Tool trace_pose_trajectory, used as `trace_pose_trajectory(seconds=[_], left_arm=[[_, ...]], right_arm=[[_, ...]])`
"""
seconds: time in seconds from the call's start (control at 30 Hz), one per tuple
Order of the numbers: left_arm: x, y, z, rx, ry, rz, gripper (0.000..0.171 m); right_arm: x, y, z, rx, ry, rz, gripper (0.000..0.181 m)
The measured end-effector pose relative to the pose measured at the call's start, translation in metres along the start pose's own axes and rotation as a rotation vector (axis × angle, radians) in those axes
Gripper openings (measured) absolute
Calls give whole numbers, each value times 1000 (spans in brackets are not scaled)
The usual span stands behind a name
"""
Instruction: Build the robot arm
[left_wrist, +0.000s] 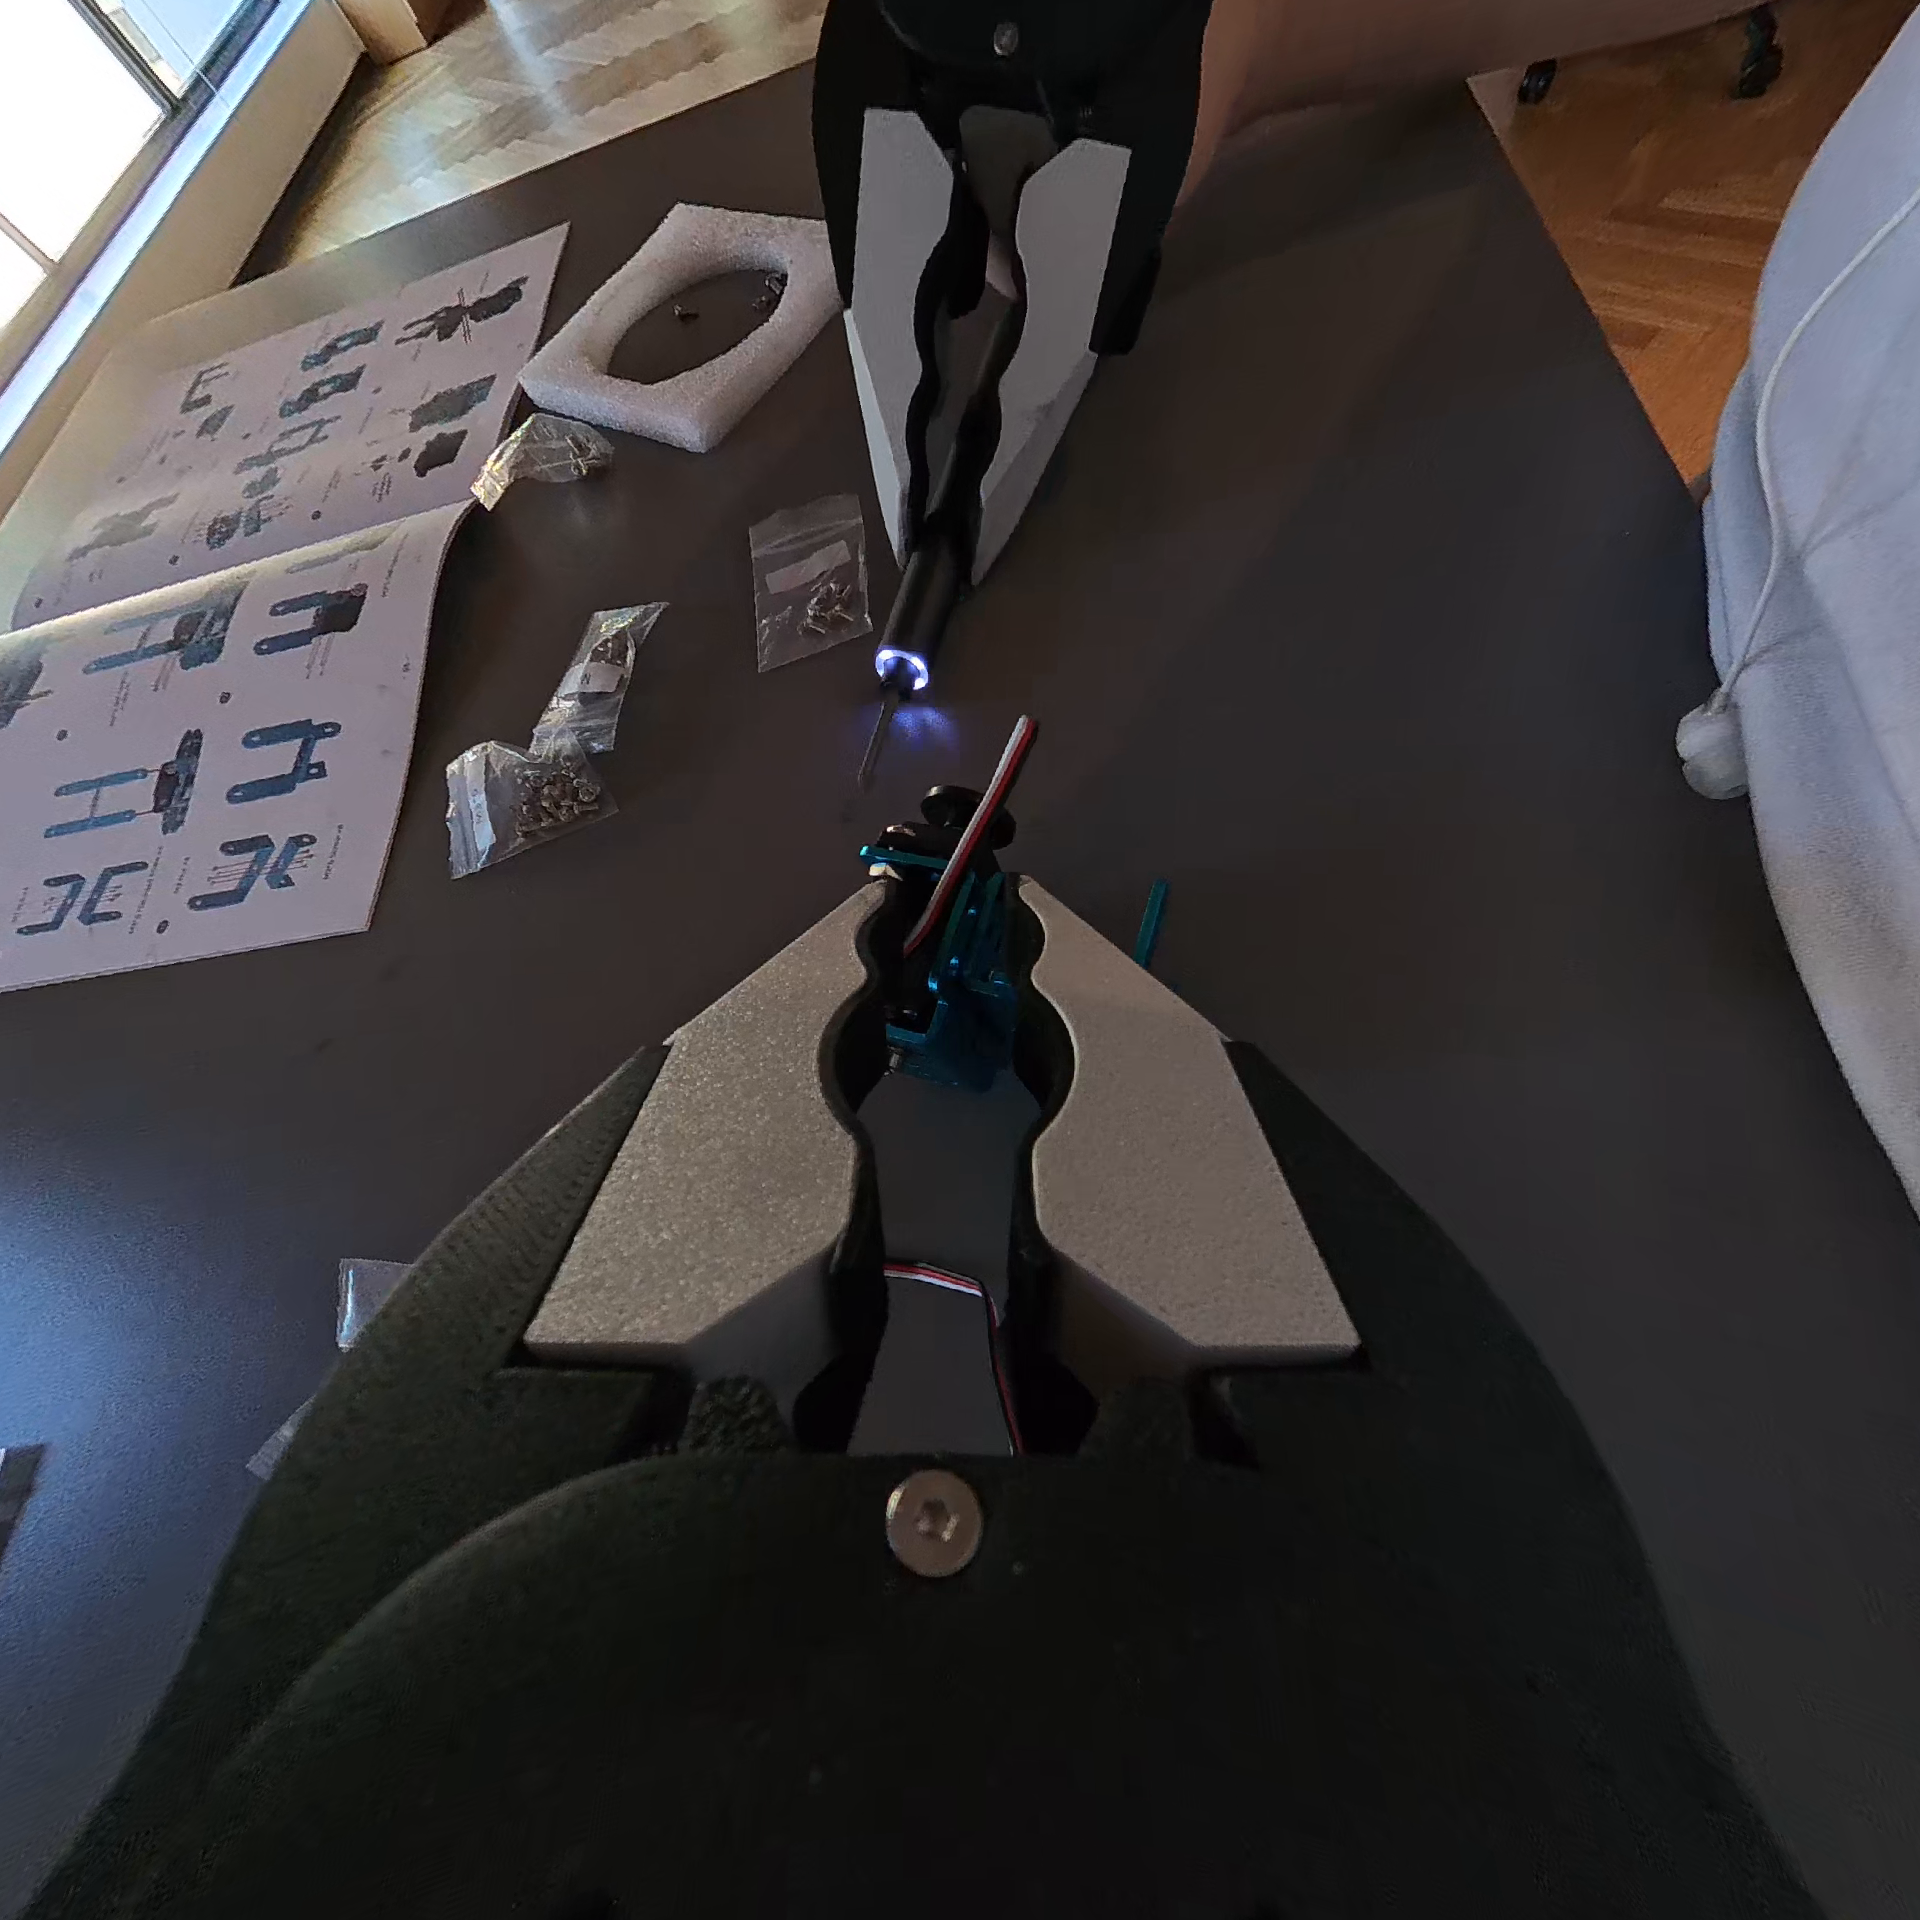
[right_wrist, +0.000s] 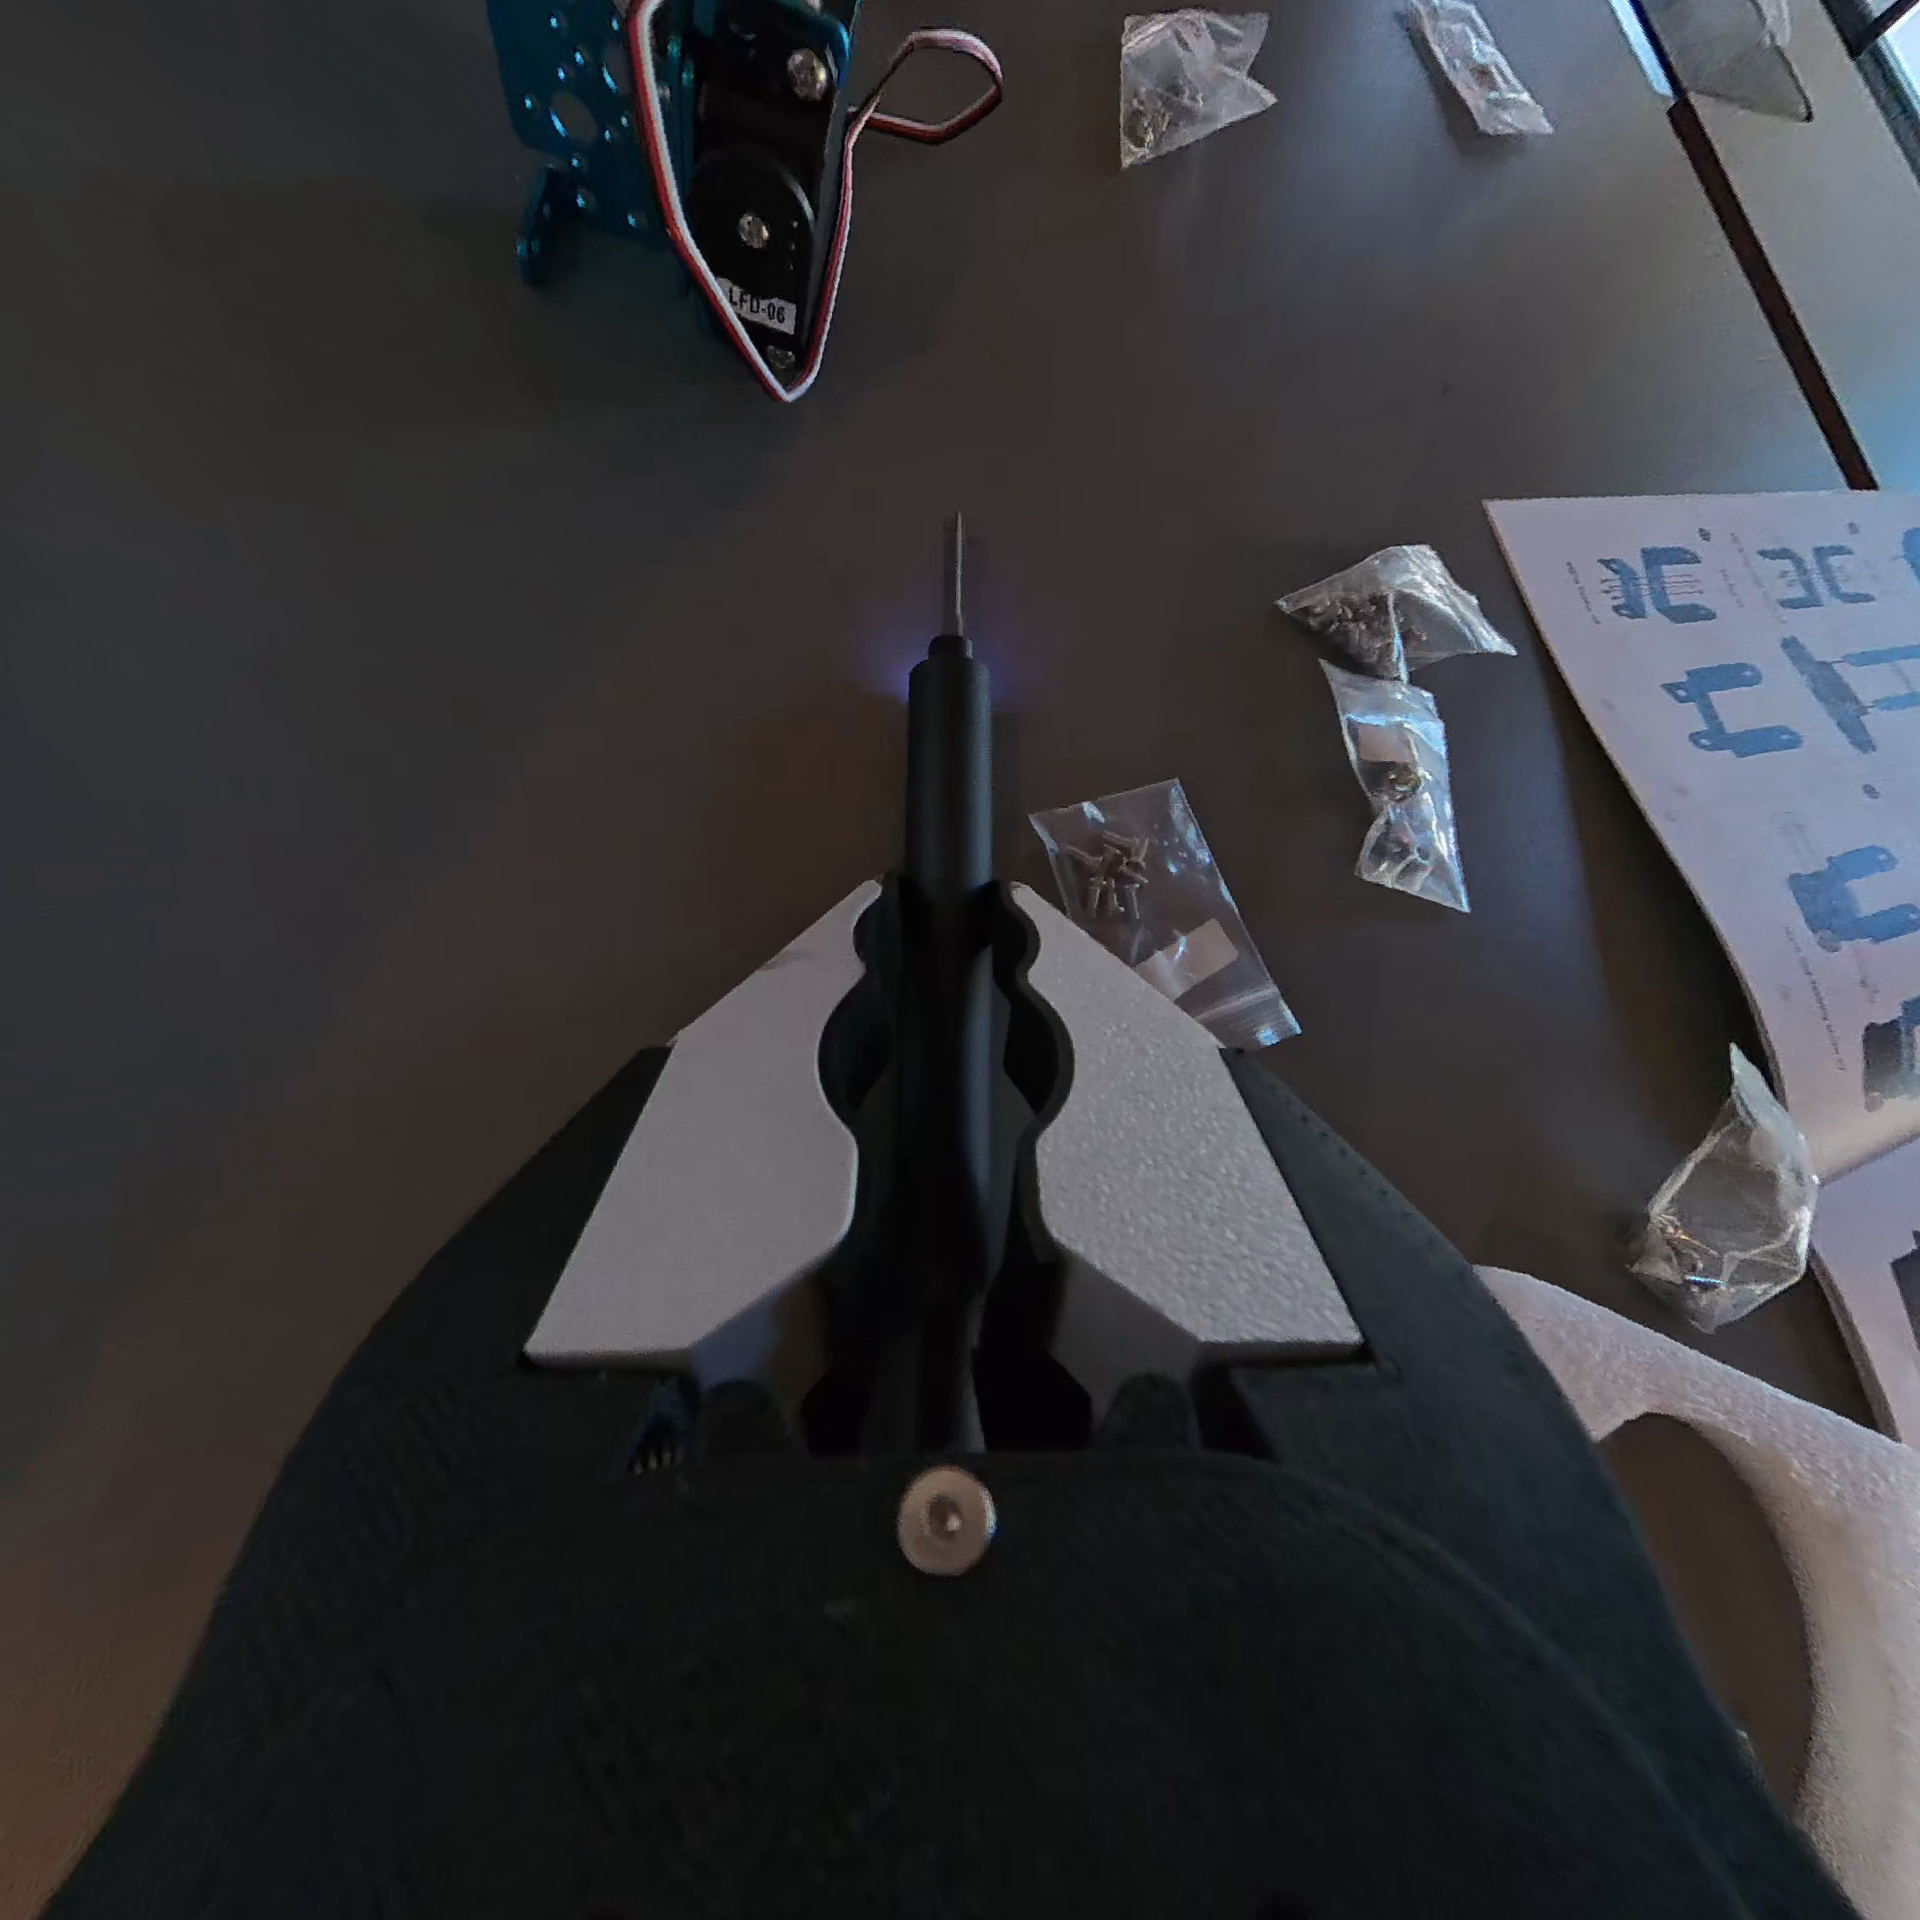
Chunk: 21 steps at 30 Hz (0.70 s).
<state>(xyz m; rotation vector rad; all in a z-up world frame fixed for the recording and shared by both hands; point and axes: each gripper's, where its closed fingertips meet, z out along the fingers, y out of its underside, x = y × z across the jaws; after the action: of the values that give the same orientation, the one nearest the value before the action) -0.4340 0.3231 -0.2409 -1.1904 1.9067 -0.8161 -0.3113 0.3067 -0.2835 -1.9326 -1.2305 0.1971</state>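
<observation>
My left gripper (left_wrist: 948, 899) is shut on a blue metal bracket with a black servo (left_wrist: 951, 971) and its red-white-black wire (left_wrist: 971, 831), held just above the dark table (left_wrist: 1351, 727). The same assembly shows at the top of the right wrist view (right_wrist: 727, 177). My right gripper (right_wrist: 943, 899) is shut on a black electric screwdriver (right_wrist: 943, 790) with a lit tip. Its thin bit (right_wrist: 958, 577) points toward the servo, a short gap away. In the left wrist view the right gripper (left_wrist: 945, 551) faces me, with the screwdriver (left_wrist: 920, 603) and its glowing ring pointing at the servo.
Several small plastic bags of screws (left_wrist: 530, 800) (right_wrist: 1153, 904) lie on the table. An open instruction booklet (left_wrist: 208, 665) (right_wrist: 1766, 779) lies at the side. A white foam frame (left_wrist: 675, 332) (right_wrist: 1766, 1455) sits nearby. A white cushion (left_wrist: 1829, 727) borders the table's right edge. Spacing between my two grippers at the tips: around 15 cm.
</observation>
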Motion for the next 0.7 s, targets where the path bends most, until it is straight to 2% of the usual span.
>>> trace_pose_trajectory(seconds=[0.2,0.5,0.7], left_arm=[[0,0,0,0,1,2,18],[0,0,0,-3,-2,3,18],[0,0,0,-3,-2,5,18]], right_arm=[[3,-15,-7,10,39,-35,17],[9,-11,-3,48,77,-39,17],[2,-32,-14,31,120,-134,17]])
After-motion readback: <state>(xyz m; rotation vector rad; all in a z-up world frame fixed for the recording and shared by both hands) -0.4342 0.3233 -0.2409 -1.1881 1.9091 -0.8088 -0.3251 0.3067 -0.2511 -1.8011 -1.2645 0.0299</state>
